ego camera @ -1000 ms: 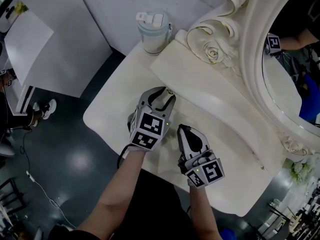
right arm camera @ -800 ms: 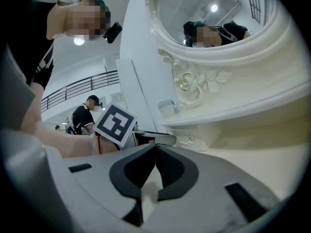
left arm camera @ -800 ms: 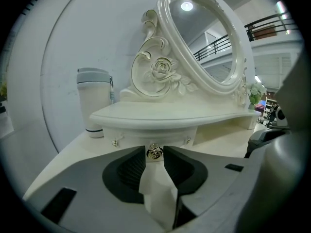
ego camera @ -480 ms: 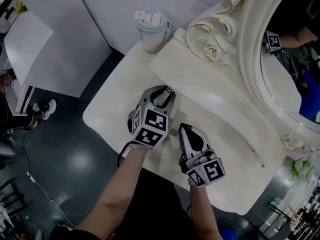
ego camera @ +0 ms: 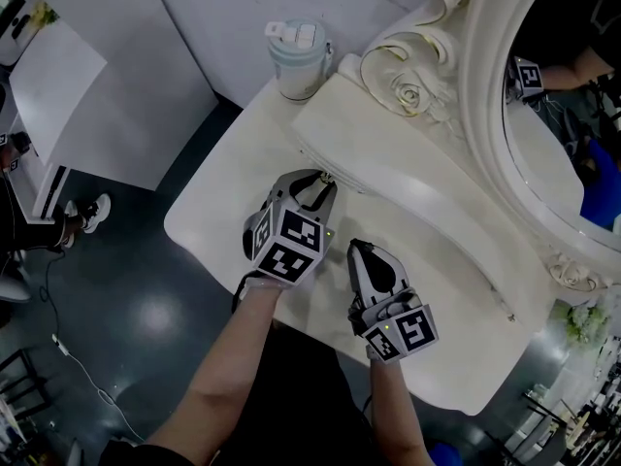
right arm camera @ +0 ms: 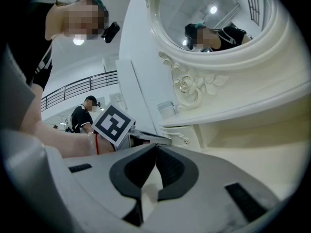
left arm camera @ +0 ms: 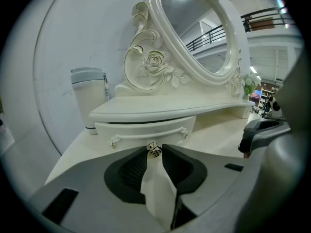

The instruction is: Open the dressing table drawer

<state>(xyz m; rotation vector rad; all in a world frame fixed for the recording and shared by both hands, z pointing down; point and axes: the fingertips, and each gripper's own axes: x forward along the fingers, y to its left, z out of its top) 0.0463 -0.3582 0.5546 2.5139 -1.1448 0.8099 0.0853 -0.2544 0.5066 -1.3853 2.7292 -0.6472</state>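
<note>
Pinching the small metal knob (left arm camera: 154,150) at the centre of the drawer (left arm camera: 146,128) front with the left gripper (ego camera: 323,183), having just closed the jaws onto it. Gripped at the very tips, with nothing else between them. Holding the right gripper (ego camera: 361,250) just beside it, low over the dressing table (ego camera: 209,216) top, tips pressed together on nothing.

Set under the raised shelf (ego camera: 408,158) at the foot of the oval mirror (ego camera: 543,115): a shallow, curved drawer front, not far from the lidded tumbler (ego camera: 299,56) at the table's back edge. Seemingly barely out, if at all, with only a thin dark gap above the front.

Likely to handle as a light, rigid box on plain runners, needing little force but prone to bind if drawn askew. Best taken exactly here, by the central knob, and pulled straight back toward the person, kept level. Small, smooth and rounded, so apt to slip from the pads: hold firmly, pull slowly, avoid twisting or lifting. Worth guarding the glossy painted front and its moulded trim against scraping by the jaw tips.
</note>
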